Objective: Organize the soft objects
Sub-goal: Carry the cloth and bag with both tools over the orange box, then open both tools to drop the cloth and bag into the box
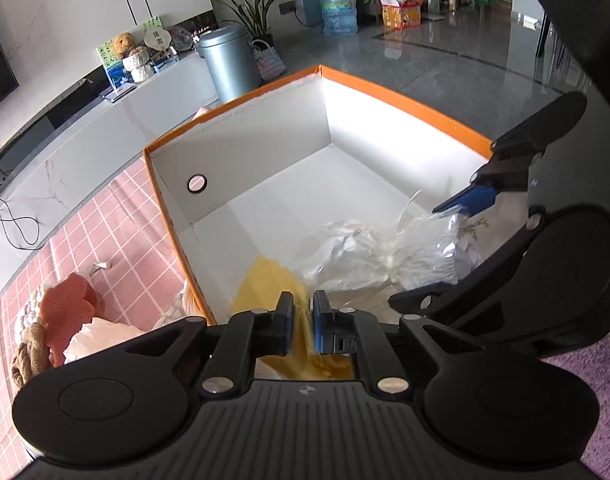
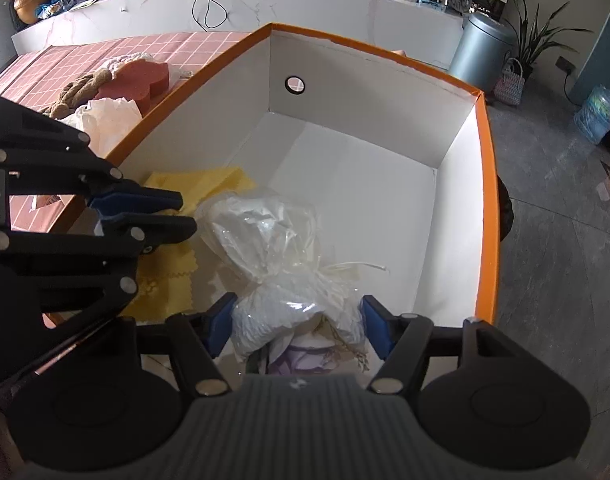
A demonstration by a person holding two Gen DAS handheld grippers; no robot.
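Inside one orange-rimmed white cardboard box (image 2: 487,184), the left gripper (image 1: 303,322) nearly clenched, pinches one yellow cloth (image 1: 265,284). The right gripper (image 2: 297,326) stands released, straddling one clear plastic bag (image 2: 273,236) of white stuffing.

left wrist – steep, close | right wrist – steep, close | shared: box (image 1: 405,100) interior

Glossy grey floor (image 1: 445,64), white marble counter (image 2: 305,4)

One box (image 2: 487,184), one yellow cloth (image 2: 201,184), one plastic bag (image 2: 273,240), one pink sponge (image 2: 141,80).
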